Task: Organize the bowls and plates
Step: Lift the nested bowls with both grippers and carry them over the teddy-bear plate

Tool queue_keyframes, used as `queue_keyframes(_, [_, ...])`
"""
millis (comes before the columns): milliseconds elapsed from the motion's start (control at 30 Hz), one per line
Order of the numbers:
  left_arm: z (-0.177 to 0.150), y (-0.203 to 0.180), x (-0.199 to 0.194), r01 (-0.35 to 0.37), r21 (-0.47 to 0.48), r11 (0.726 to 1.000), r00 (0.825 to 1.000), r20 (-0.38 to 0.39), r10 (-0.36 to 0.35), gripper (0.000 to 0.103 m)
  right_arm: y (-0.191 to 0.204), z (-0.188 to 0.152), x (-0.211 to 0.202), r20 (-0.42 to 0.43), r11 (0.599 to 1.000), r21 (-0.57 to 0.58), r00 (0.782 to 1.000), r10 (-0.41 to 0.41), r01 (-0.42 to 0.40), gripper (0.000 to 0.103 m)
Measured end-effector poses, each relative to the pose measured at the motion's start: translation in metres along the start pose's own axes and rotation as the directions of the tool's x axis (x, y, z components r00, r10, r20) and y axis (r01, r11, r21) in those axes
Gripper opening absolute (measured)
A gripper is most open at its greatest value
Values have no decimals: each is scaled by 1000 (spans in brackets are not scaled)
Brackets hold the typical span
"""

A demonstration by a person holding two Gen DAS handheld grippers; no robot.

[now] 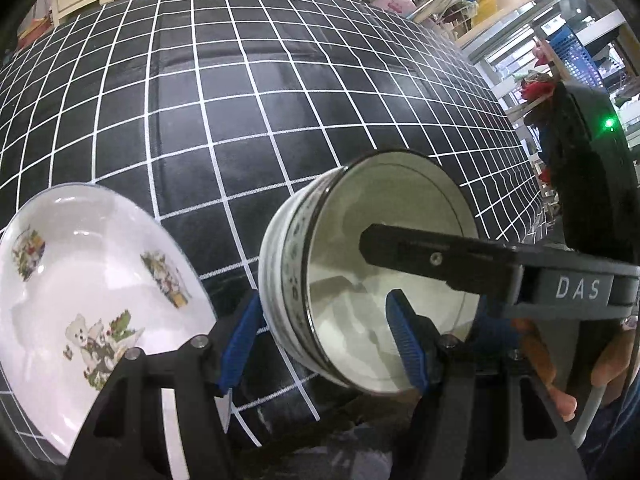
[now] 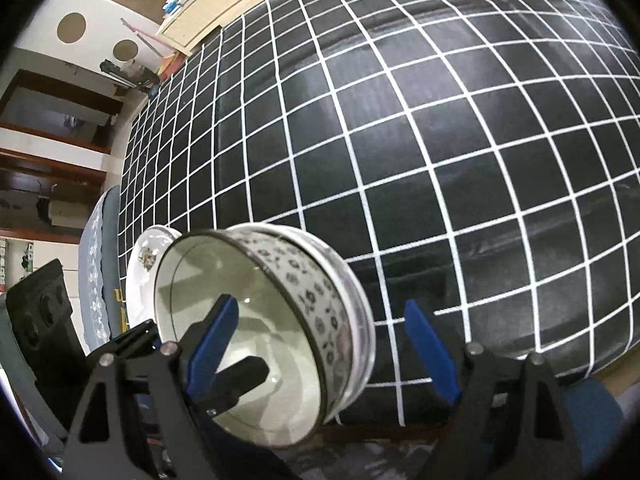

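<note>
**Both claws straddling bowl rim, neither gripping**

Left claw (image 1: 324, 340) sits nearest: one blue pad outside the bowl (image 1: 372, 272) wall, one inside, visible gaps both sides, so part open and not clamped. Right claw (image 2: 326, 350) is wide, left pad inside the bowl (image 2: 264, 328), right pad well clear of the wall. Bowl looks like a nested pair, near edge of the worktop (image 1: 280, 100), tilted in both views; can't tell what carries it. Plate (image 1: 88, 300) lies just left of it.

My read: step is grabbing the bowl to stack or move it. Pick one claw, seat pads deep over the rim, close square to the wall. Glazed, so it'll slip on a shallow pinch. Keep clear of the plate.
</note>
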State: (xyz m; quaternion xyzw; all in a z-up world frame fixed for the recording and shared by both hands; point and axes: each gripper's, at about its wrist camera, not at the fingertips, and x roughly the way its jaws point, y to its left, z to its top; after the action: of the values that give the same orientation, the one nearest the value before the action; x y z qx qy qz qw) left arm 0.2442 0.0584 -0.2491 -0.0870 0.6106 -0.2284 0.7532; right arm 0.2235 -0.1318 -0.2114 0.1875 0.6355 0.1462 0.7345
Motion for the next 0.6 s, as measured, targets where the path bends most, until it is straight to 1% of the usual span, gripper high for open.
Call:
queue_keyframes(133, [3,0,8,-7,0,1000,1000,-6,7,61,-1,1,5,-4,1000,7,1000,-11,11,88])
queue_keyframes(333, [-1,5,15,-20,4,1000,1000,2,20,61,1,-4,13,-27,1000,8,1000,-14,14,88])
queue_keyframes(467, [-5,4,18,-33,14,999,999,2,33,61,5,-7,18,-31,999,3,999,-32,32,88])
queue_keyframes(600, [-2,0,26,-38,-4,999,999,8,38,64,7,-9,21,-46,1000,12,999,-9,9,88])
